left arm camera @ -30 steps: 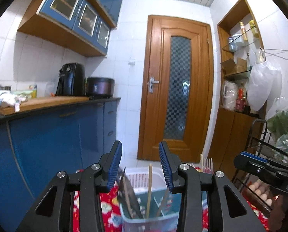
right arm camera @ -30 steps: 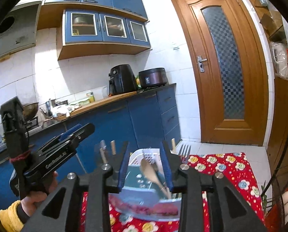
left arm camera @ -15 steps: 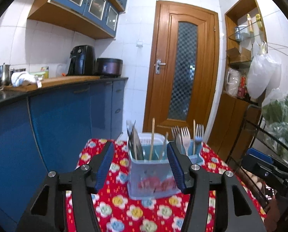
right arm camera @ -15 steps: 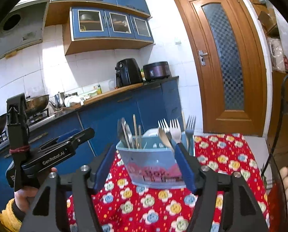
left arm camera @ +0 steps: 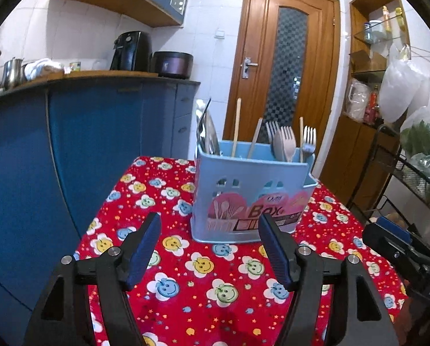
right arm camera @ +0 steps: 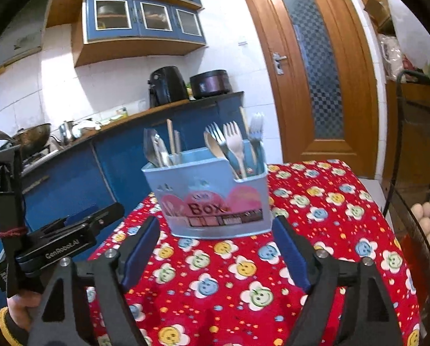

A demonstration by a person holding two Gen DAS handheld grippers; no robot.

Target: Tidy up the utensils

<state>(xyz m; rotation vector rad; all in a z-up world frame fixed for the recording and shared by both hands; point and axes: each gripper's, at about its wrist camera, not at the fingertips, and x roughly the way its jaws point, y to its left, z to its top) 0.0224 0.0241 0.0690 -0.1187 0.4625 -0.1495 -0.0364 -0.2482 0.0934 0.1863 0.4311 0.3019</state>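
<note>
Left of the box, the left gripper hangs low over the red cloth, jaws spread wide, nothing between them. The box stands upright on the cloth-covered worktop, just ahead of both grippers and touching neither. In the box's left end: dark metal blades, what kind I cannot tell. Next along, two wooden sticks standing tall. In the box's right end, the forks, tines up, with a wooden spoon among them. All stand sorted by kind and none lies on the cloth near the box, so the utensils already sit as the task wants, as far as these views reach. Right of the box's front, the right gripper mirrors the left, jaws spread, holding nothing. This fits a tidy finish, or a pause before a pull. If any piece is to shift, I'd say come down from above the box, pinch one handle alone, and lift straight so the light box doesn't tip
</note>
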